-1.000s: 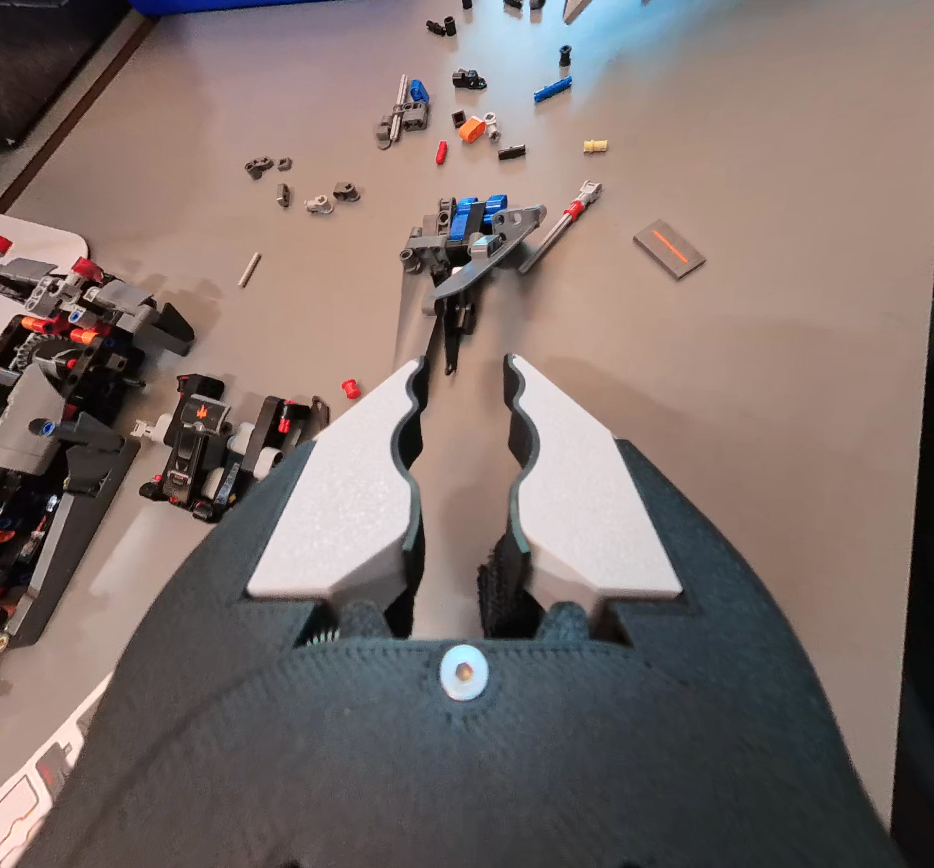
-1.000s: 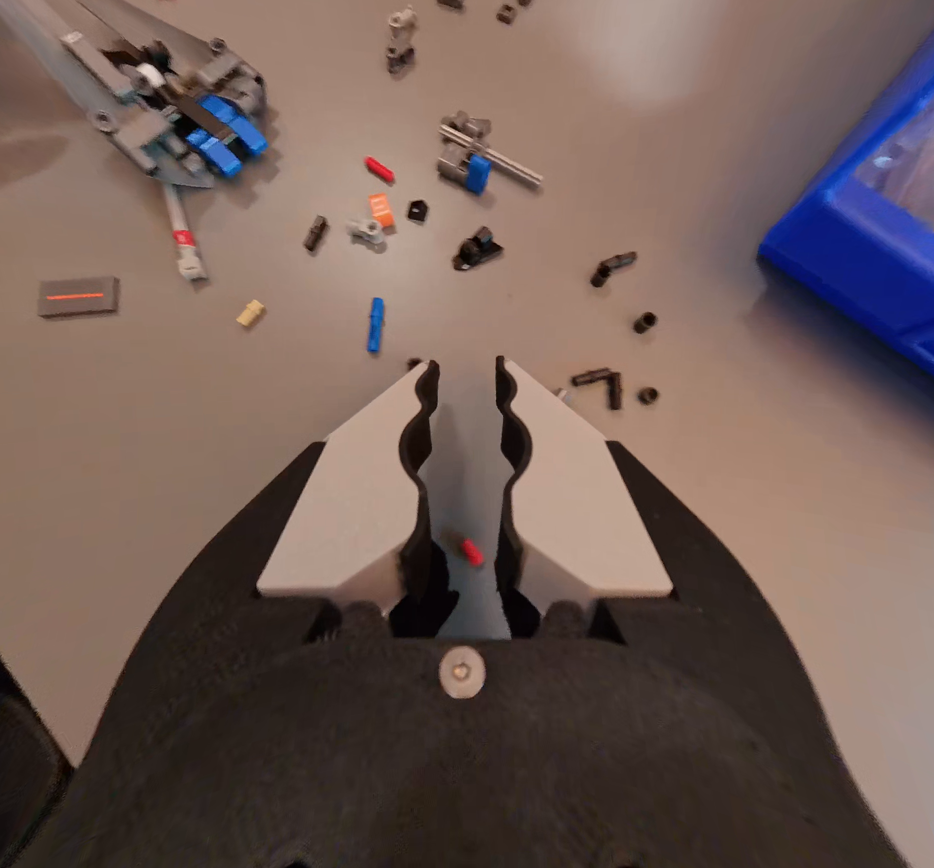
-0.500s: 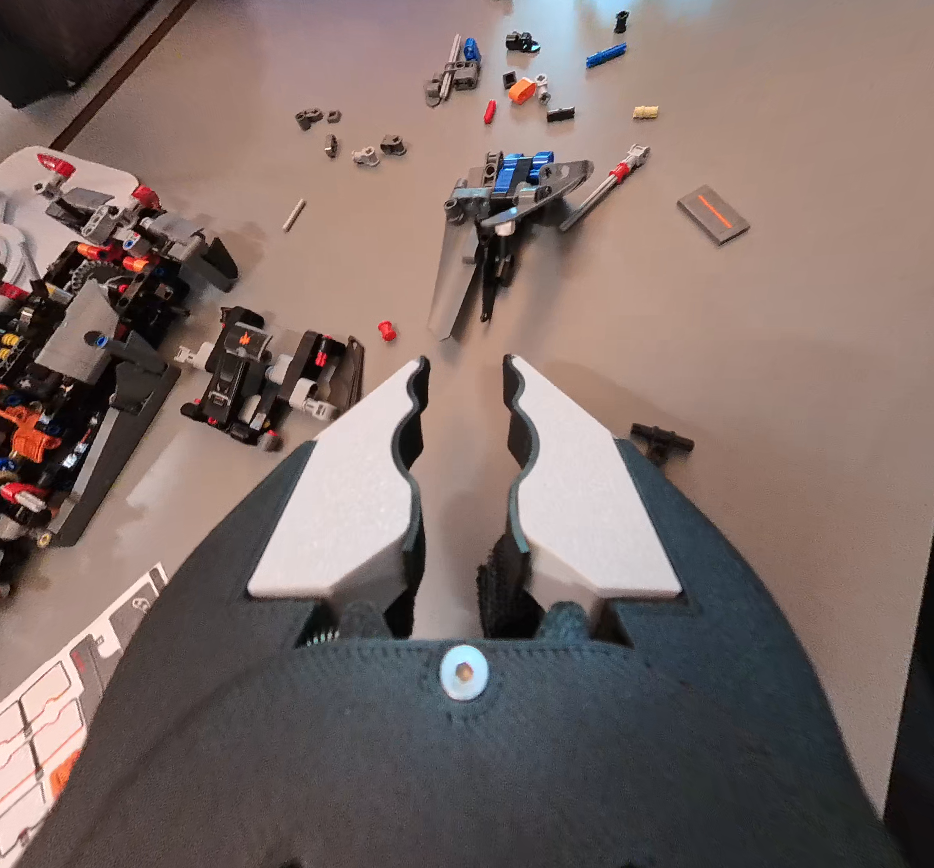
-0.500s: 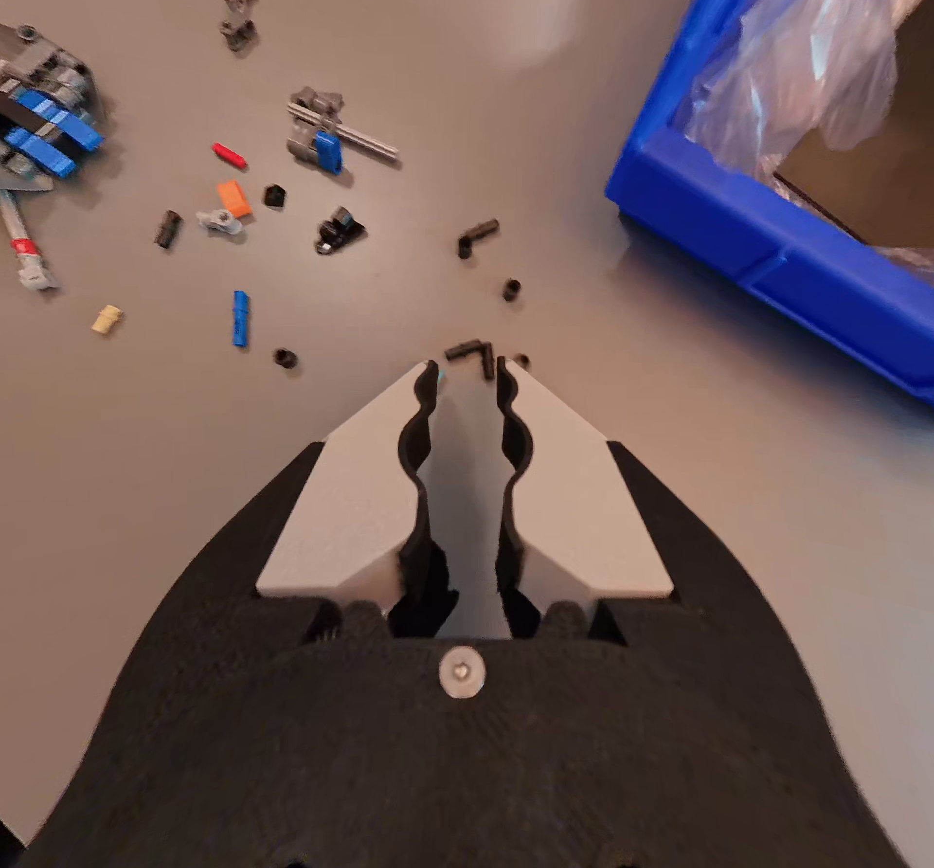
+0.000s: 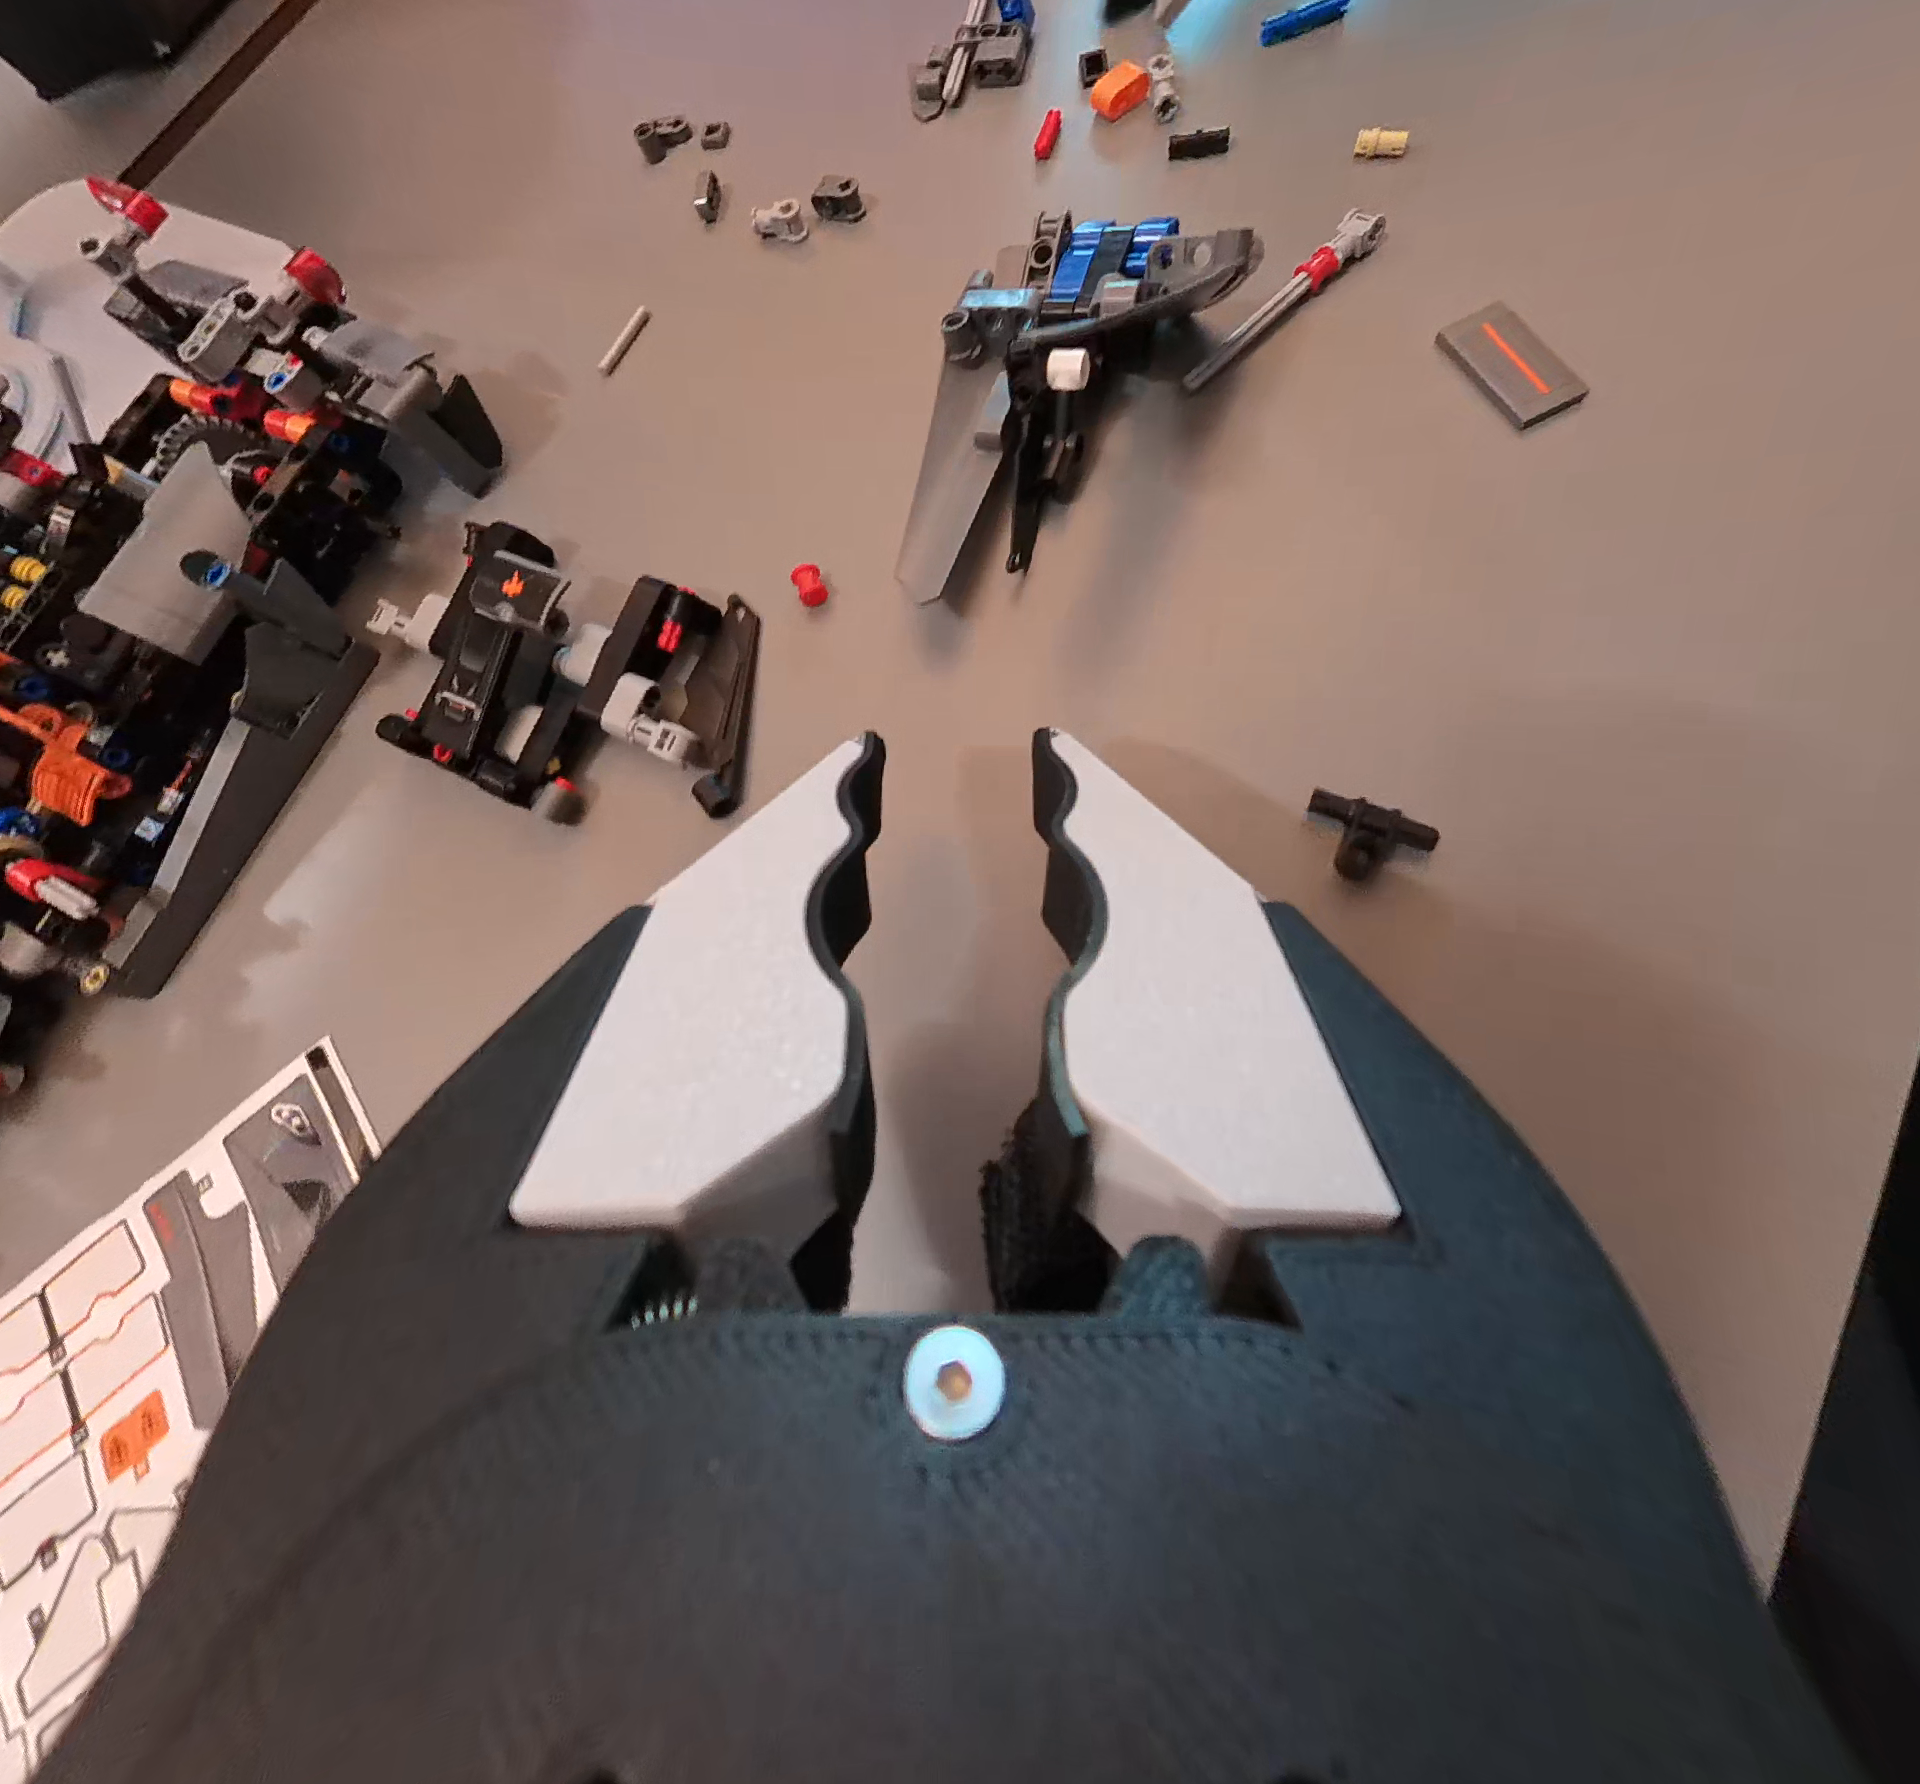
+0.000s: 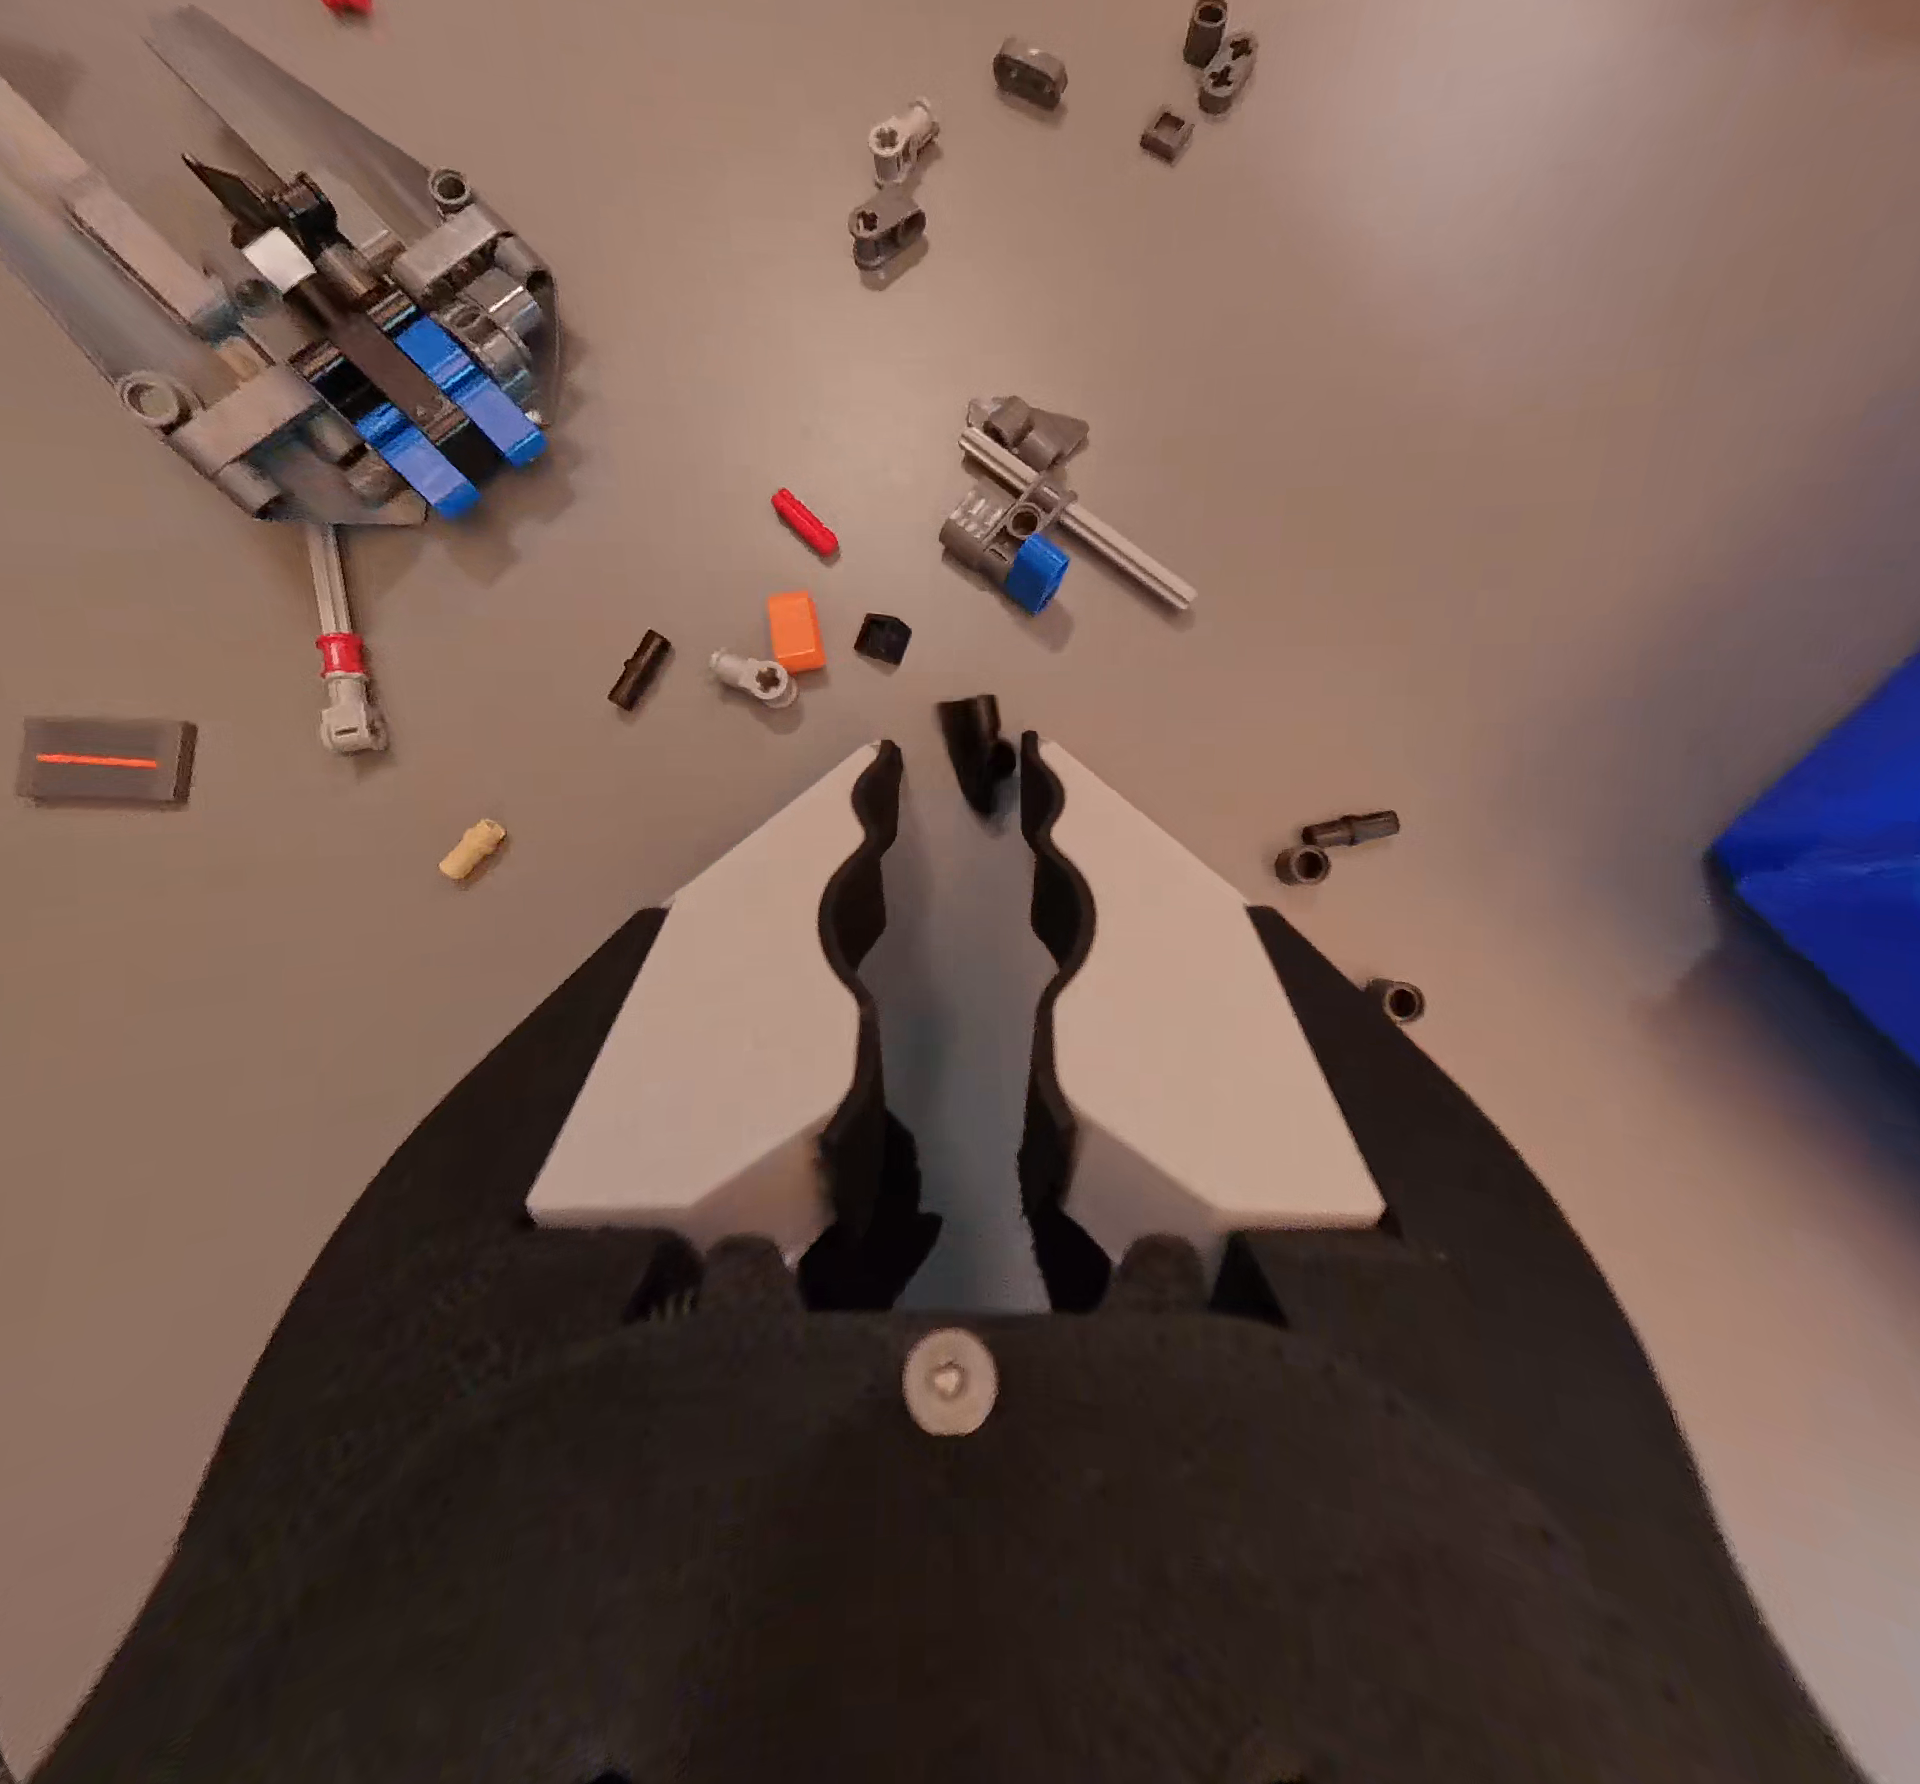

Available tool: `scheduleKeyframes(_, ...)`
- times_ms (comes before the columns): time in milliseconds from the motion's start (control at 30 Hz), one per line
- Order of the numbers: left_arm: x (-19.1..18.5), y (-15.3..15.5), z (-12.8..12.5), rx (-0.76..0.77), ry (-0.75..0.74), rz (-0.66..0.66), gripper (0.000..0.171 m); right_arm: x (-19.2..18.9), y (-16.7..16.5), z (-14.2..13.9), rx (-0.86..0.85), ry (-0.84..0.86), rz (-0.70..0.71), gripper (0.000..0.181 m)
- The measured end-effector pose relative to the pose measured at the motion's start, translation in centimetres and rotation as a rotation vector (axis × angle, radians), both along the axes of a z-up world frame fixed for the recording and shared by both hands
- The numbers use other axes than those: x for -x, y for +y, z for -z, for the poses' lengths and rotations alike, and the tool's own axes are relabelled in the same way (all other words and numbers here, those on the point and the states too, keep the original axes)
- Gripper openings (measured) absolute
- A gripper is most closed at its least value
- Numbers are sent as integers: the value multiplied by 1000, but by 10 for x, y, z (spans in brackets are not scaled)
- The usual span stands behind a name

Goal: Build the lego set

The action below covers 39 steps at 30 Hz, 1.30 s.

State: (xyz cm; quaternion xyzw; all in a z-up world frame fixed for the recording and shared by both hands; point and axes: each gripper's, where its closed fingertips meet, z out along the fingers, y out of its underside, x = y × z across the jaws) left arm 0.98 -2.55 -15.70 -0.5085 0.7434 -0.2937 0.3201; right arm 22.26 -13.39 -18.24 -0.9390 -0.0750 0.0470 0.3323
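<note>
Chassis: large black, grey and orange built section [image 5: 156, 529] at the left edge of the left wrist view, studded with gears and pins, its long axis running up and down the frame; absent from the right wrist view.
Sticker sheet: flat white sheet [image 5: 94, 1339] in the lower left corner, left wrist view only.
Seat module: black sub-assembly [image 5: 561, 674] just right of the chassis, lying flat, apart from it.
Red bush: small spool-shaped piece [image 5: 809, 585] between the seat module and the wing.
Wing assembly: grey tapered panel with glossy blue beams [image 5: 1049, 352] above the frame centre; blade tip points toward the lower frame, blue end toward the top. In the right wrist view [image 6: 312, 321] it sits upper left, blue end facing lower right.
Left gripper: grey smooth fingers with wavy black inner pads, [image 5: 958, 758] parted and empty above bare matte table [image 5: 1351, 612].
Black cross connector: lone piece [image 5: 1369, 832] right of the fingertips.
Grey tile: flat rectangle with an orange stripe [image 5: 1512, 365], upper right.
Right gripper: [image 6: 958, 760] fingers apart; a small black piece [image 6: 975, 742] sits at the tips, possibly not gripped, as blur hides contact.
Blue bin: corner [image 6: 1839, 861] at the right edge, right wrist view only.
</note>
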Motion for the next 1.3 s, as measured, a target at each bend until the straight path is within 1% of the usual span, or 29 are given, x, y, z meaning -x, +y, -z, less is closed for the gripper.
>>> scheduleKeyframes(67, 2, 1, 1, 2, 3, -4, 27, 0, 3, -6, -8, -12, -14, 23)
scheduleKeyframes(167, 5, 4, 2, 8, 1, -10, 27, 1, 15, -26, -57, -8, -29, 23)
scheduleKeyframes(267, 10, 9, 0, 1, 1, -28, 27, -16, 18, -39, -54, -71, 6, 23)
scheduleKeyframes(300, 10, 10, -2, 0, -2, -36, 27, -20, 19, -44, -63, -69, 16, 22)
scheduleKeyframes(400, 21, 24, -3, -16, -9, -75, 27, -19, 16, -52, -85, -56, 25, 21)
scheduleKeyframes(600, 28, 51, -7, -13, -1, -135, 32, 3, 0, -48, -92, -71, 14, 20)
scheduleKeyframes(667, 25, 53, -10, -24, -13, -120, 33, 9, -6, -47, -98, -56, 28, 20)
scheduleKeyframes(767, 31, 66, -6, -95, 33, -118, 34, 17, -16, -45, -99, -33, 43, 20)
scheduleKeyframes(867, 29, 65, -10, -17, 20, -112, 33, 28, -24, -40, -96, -14, 42, 19)
scheduleKeyframes(933, 19, 59, -11, -20, 14, -76, 31, 34, -26, -37, -96, -14, 38, 19)
scheduleKeyframes(1033, 6, 58, 4, -57, 84, -64, 29, 43, -25, -35, -104, 2, 32, 18)
scheduleKeyframes(1067, 1, 60, 10, -52, 107, -84, 28, 46, -25, -35, -108, 5, 30, 18)
scheduleKeyframes(1167, -8, 56, 19, 34, 154, -97, 26, 53, -24, -36, -118, 3, 20, 16)
scheduleKeyframes(1233, -10, 58, 23, 29, 174, -116, 22, 55, -24, -36, -121, 4, 14, 15)
scheduleKeyframes(1300, -12, 56, 25, 50, 170, -119, 15, 56, -24, -34, -122, 12, 12, 15)
